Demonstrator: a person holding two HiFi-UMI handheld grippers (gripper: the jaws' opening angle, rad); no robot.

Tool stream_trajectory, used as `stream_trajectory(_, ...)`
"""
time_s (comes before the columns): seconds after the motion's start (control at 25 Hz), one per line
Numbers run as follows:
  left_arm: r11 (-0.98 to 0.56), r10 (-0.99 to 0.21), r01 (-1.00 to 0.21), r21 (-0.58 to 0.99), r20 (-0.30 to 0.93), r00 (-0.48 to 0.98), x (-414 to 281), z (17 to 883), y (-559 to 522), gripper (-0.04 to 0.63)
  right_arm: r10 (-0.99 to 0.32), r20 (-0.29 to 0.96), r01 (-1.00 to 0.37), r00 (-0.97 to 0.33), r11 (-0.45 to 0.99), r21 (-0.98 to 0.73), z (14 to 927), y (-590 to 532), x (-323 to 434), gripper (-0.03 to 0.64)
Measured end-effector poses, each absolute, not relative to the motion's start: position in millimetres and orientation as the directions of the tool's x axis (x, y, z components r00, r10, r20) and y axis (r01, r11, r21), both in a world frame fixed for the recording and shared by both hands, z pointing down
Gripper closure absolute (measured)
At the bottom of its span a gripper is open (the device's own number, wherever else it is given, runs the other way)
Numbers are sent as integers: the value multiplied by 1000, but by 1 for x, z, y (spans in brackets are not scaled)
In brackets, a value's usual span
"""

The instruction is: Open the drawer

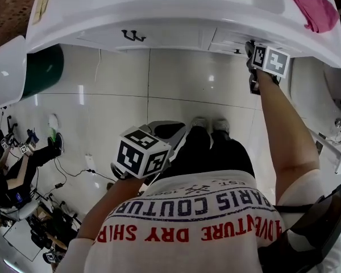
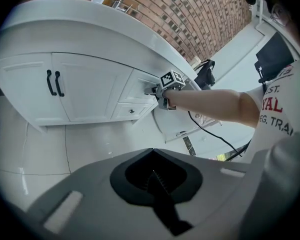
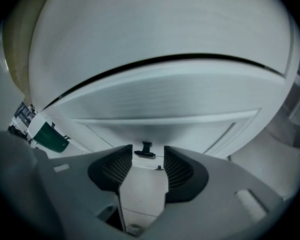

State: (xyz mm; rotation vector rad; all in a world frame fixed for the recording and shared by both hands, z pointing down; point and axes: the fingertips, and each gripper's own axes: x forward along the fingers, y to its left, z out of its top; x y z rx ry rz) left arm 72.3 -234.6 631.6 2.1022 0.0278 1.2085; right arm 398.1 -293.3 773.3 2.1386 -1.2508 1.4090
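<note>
The white vanity (image 1: 159, 16) has small drawers (image 1: 230, 40) to the right of its double doors. My right gripper (image 1: 251, 53) is held up to the upper drawer front (image 3: 160, 99), pointing steeply down. Its jaws stand open, and the drawer's black handle (image 3: 145, 151) sits just ahead between the fingertips, apart from both pads (image 3: 117, 166). A lower knob (image 3: 159, 167) shows below it. My left gripper (image 1: 137, 155) hangs low near the person's body, with its jaws shut (image 2: 152, 176) on nothing. From the left gripper view the right gripper (image 2: 158, 90) is at the upper drawer (image 2: 140, 86).
A pink cloth (image 1: 314, 4) lies on the countertop at the right. The black door handles (image 1: 133, 36) are left of the drawers. A green bin (image 1: 42, 70) stands at the cabinet's left end. Cables (image 1: 74, 172) cross the tiled floor, and a seated person (image 1: 11, 175) is far left.
</note>
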Motion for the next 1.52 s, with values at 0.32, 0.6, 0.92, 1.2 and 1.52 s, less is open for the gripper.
stream_trajectory(0.32, -755, 337, -316, 574, 754, 564, 69, 628, -242, 598, -474, 867, -799, 153, -576, -174, 772, -299, 396, 480)
stream_trajectory(0.6, -760, 334, -311, 571, 753, 567, 69, 625, -238, 598, -475, 864, -801, 169, -577, -161, 773, -297, 396, 485)
stream_trajectory(0.92, -744, 342, -313, 590, 739, 581, 65, 621, -232, 598, -472, 867, -811, 156, -563, -160, 774, -282, 379, 485)
stream_trajectory(1.2, -751, 365, -279, 598, 728, 580, 68, 614, -219, 598, -466, 873, -819, 145, -551, -158, 776, -253, 351, 483)
stream_trajectory(1.52, -762, 368, -264, 592, 730, 576, 67, 608, -205, 598, -454, 880, -831, 139, -537, -146, 779, -222, 325, 483)
